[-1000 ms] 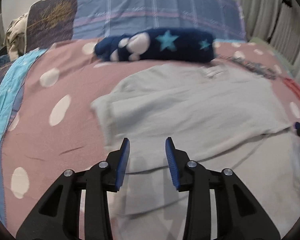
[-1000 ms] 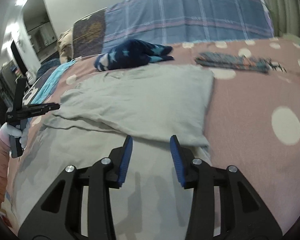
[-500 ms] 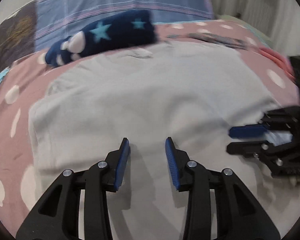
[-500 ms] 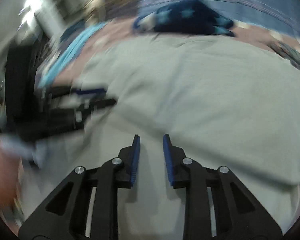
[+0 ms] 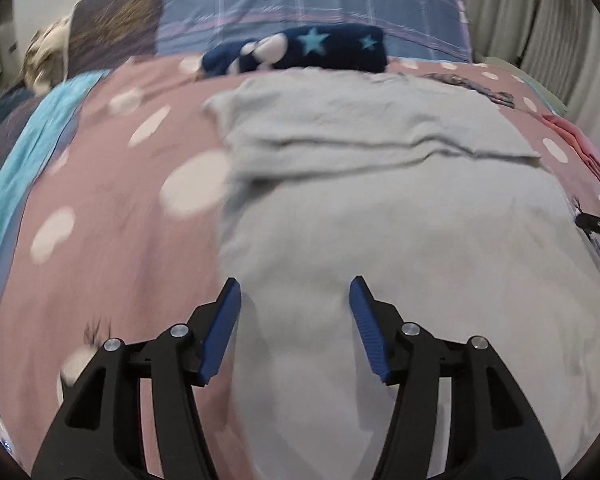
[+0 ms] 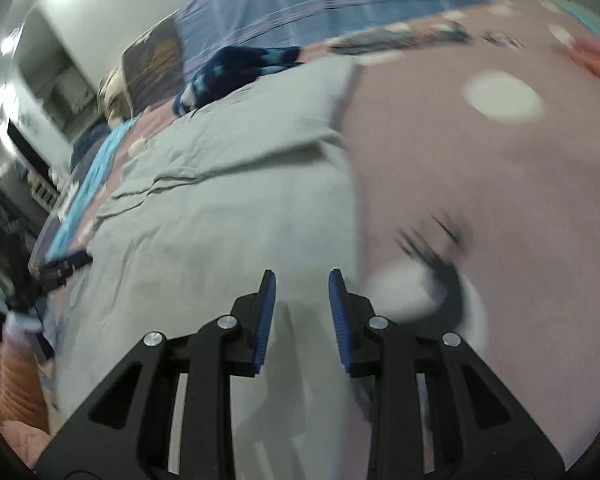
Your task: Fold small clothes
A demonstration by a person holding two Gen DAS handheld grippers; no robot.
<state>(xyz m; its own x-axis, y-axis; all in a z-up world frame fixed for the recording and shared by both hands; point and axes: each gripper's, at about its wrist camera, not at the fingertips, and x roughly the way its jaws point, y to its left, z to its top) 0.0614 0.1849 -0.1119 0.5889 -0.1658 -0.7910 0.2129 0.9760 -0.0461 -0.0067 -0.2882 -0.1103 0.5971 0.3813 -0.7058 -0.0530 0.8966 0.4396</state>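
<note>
Left gripper (image 5: 294,300) jaws opening wider, soft grey garment (image 5: 380,220) rumpled, fold ridge

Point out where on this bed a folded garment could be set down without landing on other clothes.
Free: the dotted pink bedspread left of the grey garment, bordered by the turquoise blanket; also the pink stretch right of it in the right wrist view. Crowded: the head end, with the navy star item and a patterned piece.
</note>
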